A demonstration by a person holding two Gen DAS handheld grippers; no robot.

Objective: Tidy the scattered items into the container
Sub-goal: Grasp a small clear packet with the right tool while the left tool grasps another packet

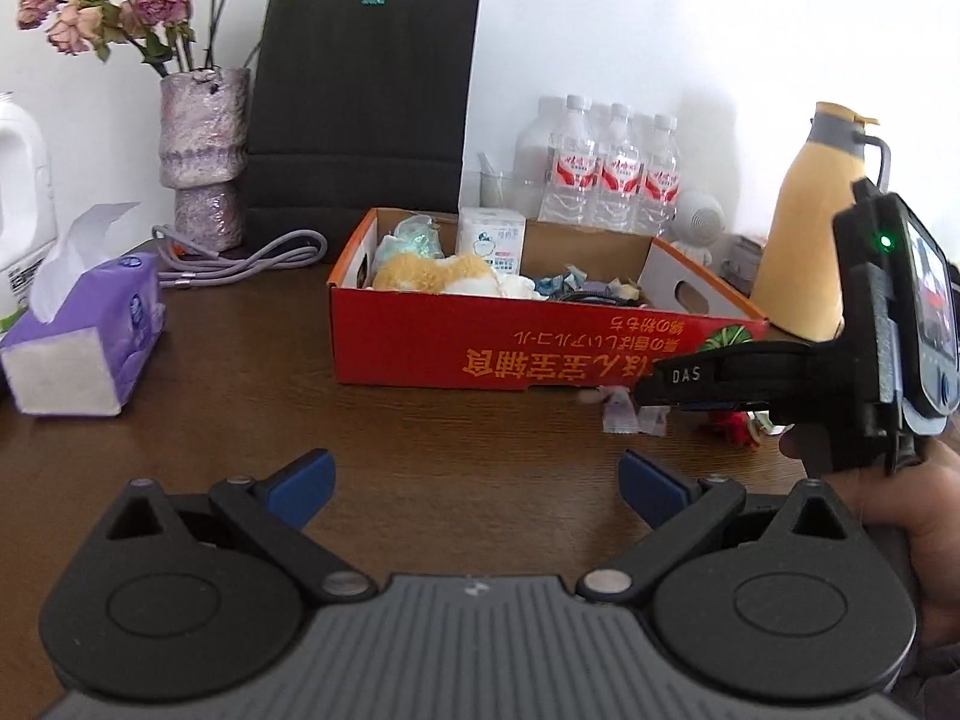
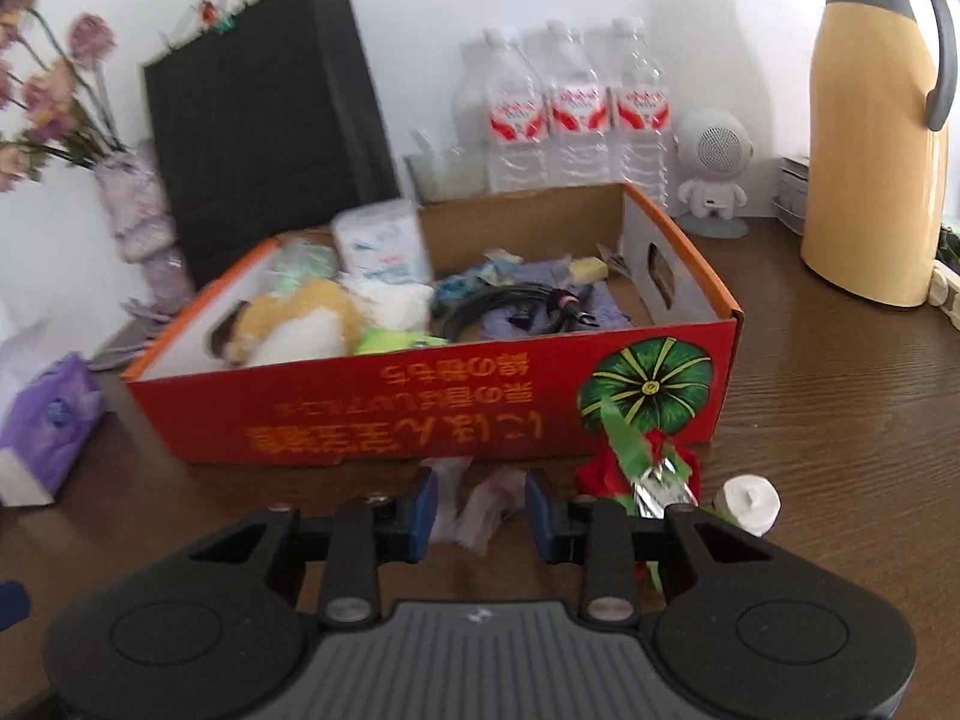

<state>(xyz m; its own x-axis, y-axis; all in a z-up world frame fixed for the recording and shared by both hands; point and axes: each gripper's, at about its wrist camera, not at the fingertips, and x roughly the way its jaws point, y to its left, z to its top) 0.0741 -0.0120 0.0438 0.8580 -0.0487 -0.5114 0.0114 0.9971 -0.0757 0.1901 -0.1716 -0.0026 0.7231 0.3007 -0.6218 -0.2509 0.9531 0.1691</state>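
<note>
Right tongs (image 2: 478,519) parted around a pale crumpled wrapper (image 2: 480,510) lying on the surface (image 2: 810,420), just in front of the red box (image 2: 420,414). Beside it, a red-and-green foil bundle (image 2: 642,468) and a small white roll (image 2: 750,501). Left tongs (image 1: 478,486) spread wide, holding nothing, above bare wood. Box already loaded with a plush toy (image 2: 294,321), cables (image 2: 510,306), packets.

The dark wooden table (image 2: 828,420) carries a red cardboard box (image 2: 420,408). Before its front wall lie pale crumpled wrappers (image 2: 480,504), a red and green foil flower (image 2: 642,468) and a small white roll (image 2: 750,501). A purple tissue pack (image 1: 90,336), a vase (image 1: 204,156), water bottles (image 1: 612,174) and a yellow jug (image 2: 876,138) stand around.
</note>
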